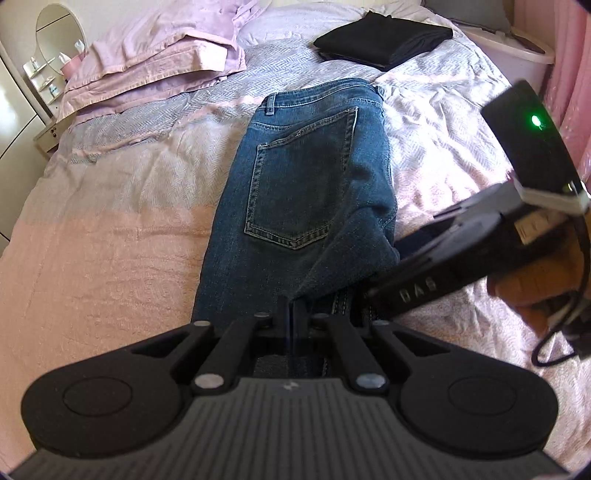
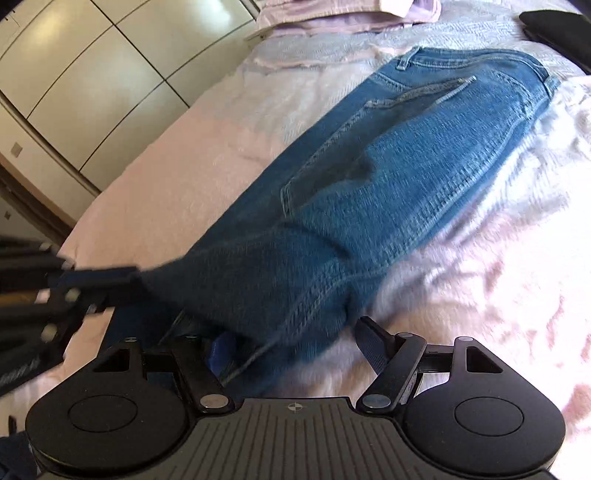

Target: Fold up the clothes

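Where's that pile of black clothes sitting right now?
In the left wrist view, the folded black clothes lie at the far end of the bed, up and right of the jeans' waistband, with the lilac pillows to their left.

Mid-blue denim jeans with pale contrast stitching lie across a pale pink herringbone-weave bedspread; lilac pillows, black folded clothes and black grippers complete the palette, beside cream cupboard doors.

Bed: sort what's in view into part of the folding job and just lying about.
Job: jeans, left gripper shut on the jeans, right gripper open around their edge.
Lying about: black clothes, pillows, mirror.
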